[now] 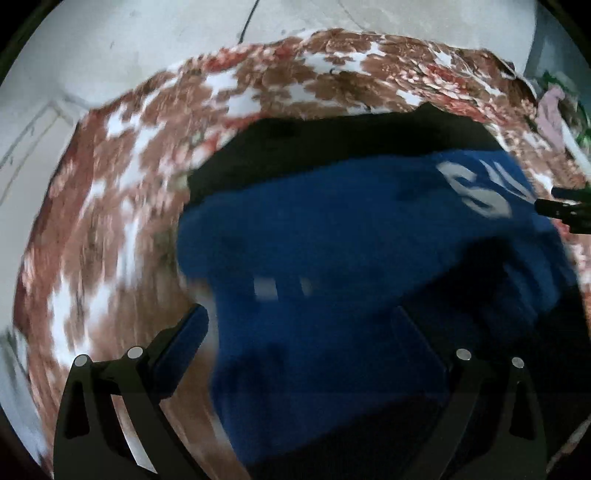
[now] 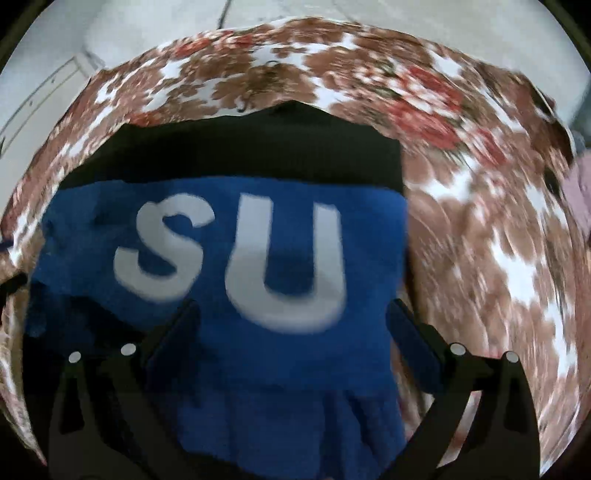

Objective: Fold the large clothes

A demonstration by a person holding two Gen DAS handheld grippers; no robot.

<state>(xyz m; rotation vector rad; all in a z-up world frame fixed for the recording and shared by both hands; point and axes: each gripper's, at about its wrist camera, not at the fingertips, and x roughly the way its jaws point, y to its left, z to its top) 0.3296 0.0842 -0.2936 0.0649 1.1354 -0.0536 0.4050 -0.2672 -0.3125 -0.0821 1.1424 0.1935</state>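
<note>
While both views are smeared by blur, the main things read clearly enough.

Garment: a blue fleece top (image 2: pixel 258 332) with pale letters "SU" (image 2: pixel 236 258) lies folded on a black layer (image 2: pixel 258 147), which shows as a dark band along its far edge; whether that band is part of the same garment I cannot tell.

Garment's place: near the middle of the floral cover, below both grippers.

Left gripper (image 1: pixel 306 347): tilted steeply down over the letterless side of the blue cloth; jaws spread wide, nothing between the pads, one finger (image 1: pixel 184 343) over the floral cover and the other over the fleece.

Right gripper (image 2: pixel 291 343): tilted steeply down over the lettered part; jaws stand wide with blue cloth seen between them, and no pad visibly presses on it. Its dark tip (image 1: pixel 565 210) shows at the right edge of the left wrist view.

Surface: a brown, red and white floral cover (image 2: pixel 480 221), spread out.

Room: a pale floor (image 1: pixel 92 55) beyond the cover's far edge, crossed by a thin dark cable (image 1: pixel 247 22); pinkish and green cloth (image 1: pixel 554 114) bunched at the far right.
</note>
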